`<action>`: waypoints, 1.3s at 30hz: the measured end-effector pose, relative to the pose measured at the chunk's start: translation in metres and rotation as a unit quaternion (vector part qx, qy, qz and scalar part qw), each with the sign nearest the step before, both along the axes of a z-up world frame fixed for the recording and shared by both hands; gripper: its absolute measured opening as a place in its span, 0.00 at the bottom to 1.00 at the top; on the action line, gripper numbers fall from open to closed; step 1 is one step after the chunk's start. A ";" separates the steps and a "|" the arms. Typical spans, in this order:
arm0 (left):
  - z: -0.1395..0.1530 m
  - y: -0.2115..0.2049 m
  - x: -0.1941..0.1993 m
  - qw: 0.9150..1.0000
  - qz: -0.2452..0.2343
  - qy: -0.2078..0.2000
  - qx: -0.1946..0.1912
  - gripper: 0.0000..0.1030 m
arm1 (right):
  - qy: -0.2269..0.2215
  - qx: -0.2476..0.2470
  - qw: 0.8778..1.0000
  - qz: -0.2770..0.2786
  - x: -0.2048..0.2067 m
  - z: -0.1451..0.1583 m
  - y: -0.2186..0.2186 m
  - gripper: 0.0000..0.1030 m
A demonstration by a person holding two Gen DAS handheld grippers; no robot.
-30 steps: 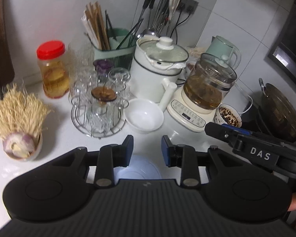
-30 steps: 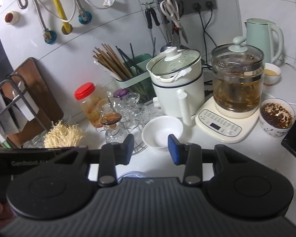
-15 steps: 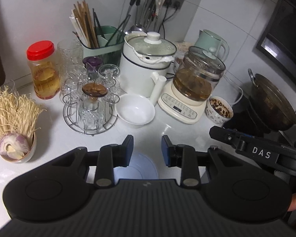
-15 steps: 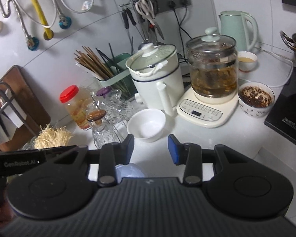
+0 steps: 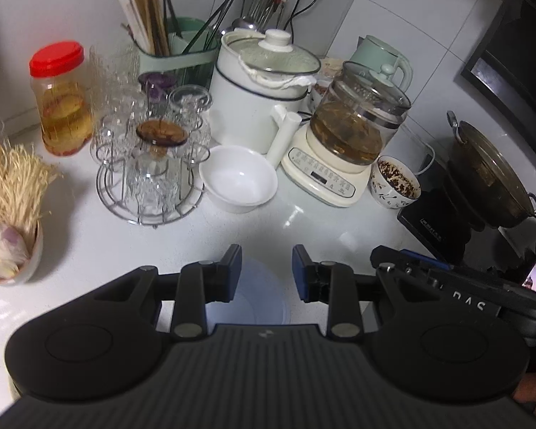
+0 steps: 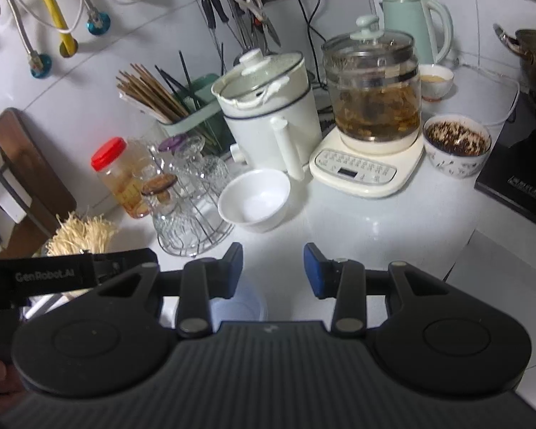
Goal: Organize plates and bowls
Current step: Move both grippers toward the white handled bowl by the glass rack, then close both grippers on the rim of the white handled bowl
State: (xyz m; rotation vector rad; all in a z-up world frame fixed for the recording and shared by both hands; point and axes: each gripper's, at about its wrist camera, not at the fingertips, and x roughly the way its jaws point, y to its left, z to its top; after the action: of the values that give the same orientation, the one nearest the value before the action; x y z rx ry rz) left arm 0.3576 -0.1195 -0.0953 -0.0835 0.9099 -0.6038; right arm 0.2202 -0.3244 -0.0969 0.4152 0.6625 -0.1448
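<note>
An empty white bowl (image 5: 237,178) sits on the white counter between the glass rack and the white pot; it also shows in the right wrist view (image 6: 255,200). A pale blue plate (image 5: 257,296) lies on the counter just below my left gripper (image 5: 267,268), which is open and empty above it. In the right wrist view the plate (image 6: 243,302) shows partly under the left finger of my right gripper (image 6: 273,268), also open and empty. A patterned bowl of dark spice (image 5: 396,182) stands right of the glass kettle.
A wire rack of glasses (image 5: 150,164), a red-lidded jar (image 5: 60,100), a white pot (image 5: 261,96), a glass kettle (image 5: 353,136) and a utensil holder (image 5: 175,53) crowd the back. A bowl of enoki and onion (image 5: 7,236) sits left. A wok on a cooktop (image 5: 489,175) stands right.
Both grippers have pulled back and risen a little, so the counter objects look farther and the plate shows more fully. Both stay open. Nothing on the counter has moved.
</note>
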 end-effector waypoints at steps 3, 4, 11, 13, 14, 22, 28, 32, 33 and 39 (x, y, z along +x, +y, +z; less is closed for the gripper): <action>-0.010 -0.002 0.003 1.000 0.001 0.011 0.002 0.35 | 0.008 0.006 1.000 0.001 0.006 -0.007 -0.002 0.40; -0.013 -0.004 0.005 1.000 0.003 0.013 0.003 0.35 | 0.010 0.010 1.000 0.001 0.008 -0.010 -0.004 0.40; -0.021 -0.020 0.022 1.000 0.019 0.014 -0.012 0.35 | 0.016 0.013 1.000 0.008 0.027 -0.013 -0.018 0.40; -0.022 -0.029 0.027 1.000 0.019 0.007 -0.004 0.35 | 0.019 0.015 1.000 0.006 0.033 -0.014 -0.027 0.40; -0.022 -0.033 0.029 1.000 0.021 0.004 -0.003 0.35 | 0.021 0.014 1.000 0.006 0.037 -0.014 -0.030 0.40; -0.034 -0.062 0.058 0.999 0.043 0.016 0.002 0.35 | 0.041 0.024 0.999 0.016 0.079 -0.028 -0.061 0.40; -0.055 -0.070 0.088 0.994 0.095 0.052 -0.003 0.40 | 0.054 0.032 0.996 0.060 0.126 -0.041 -0.070 0.40; -0.070 -0.068 0.104 0.987 0.142 0.072 -0.017 0.40 | 0.066 0.044 0.992 0.094 0.156 -0.052 -0.069 0.40; -0.073 -0.068 0.108 0.985 0.153 0.075 -0.017 0.40 | 0.068 0.049 0.992 0.099 0.163 -0.055 -0.069 0.40; -0.093 -0.073 0.122 0.975 0.199 0.097 -0.022 0.39 | 0.089 0.043 0.987 0.125 0.195 -0.071 -0.069 0.40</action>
State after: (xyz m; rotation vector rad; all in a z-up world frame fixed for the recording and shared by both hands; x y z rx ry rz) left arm 0.4793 -0.1925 -0.1888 -0.3615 1.0339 -0.2432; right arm 0.4151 -0.3935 -0.1677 0.4005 0.8926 0.0857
